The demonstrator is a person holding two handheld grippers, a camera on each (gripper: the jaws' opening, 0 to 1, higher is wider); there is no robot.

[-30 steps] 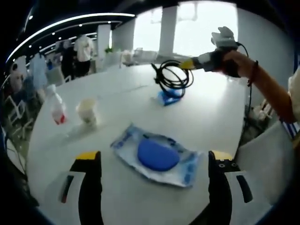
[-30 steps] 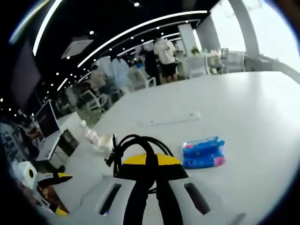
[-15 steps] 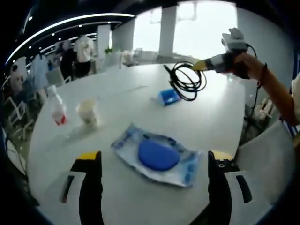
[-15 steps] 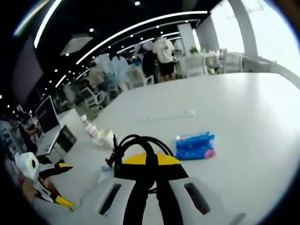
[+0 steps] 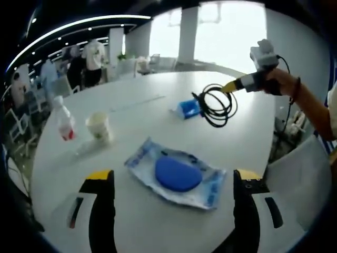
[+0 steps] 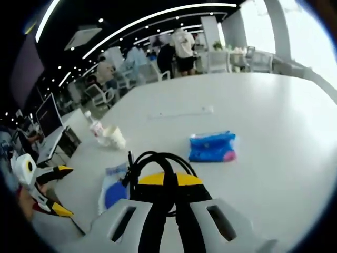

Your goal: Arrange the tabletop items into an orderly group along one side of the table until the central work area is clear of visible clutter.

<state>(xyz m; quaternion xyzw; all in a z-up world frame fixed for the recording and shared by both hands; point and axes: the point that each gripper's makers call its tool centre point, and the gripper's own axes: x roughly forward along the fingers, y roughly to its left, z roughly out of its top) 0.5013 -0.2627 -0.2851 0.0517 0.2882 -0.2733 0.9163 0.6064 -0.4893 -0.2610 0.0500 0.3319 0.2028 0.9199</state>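
My left gripper [image 5: 174, 176] stands open low over the white table [image 5: 253, 132], and a blue round item in a clear packet [image 5: 178, 174] lies just beyond its jaws. In the left gripper view my right gripper [image 5: 235, 85] holds a black cable coil [image 5: 216, 105] in the air, right of a blue tissue pack [image 5: 188, 108]. In the right gripper view the right gripper [image 6: 169, 179] is shut on the cable coil [image 6: 158, 161]. Past it lie the blue tissue pack [image 6: 211, 147] and the packet [image 6: 113, 190].
A paper cup [image 5: 98, 126] and a small bottle with a red label [image 5: 64, 122] stand at the table's left side. A thin white strip [image 6: 179, 113] lies farther out. People and chairs are beyond the table. My left gripper [image 6: 45, 190] shows at the left edge.
My right gripper has carried the cable coil to the right and lower, away from above the blue tissue pack. The left gripper and the items on the table have stayed put.
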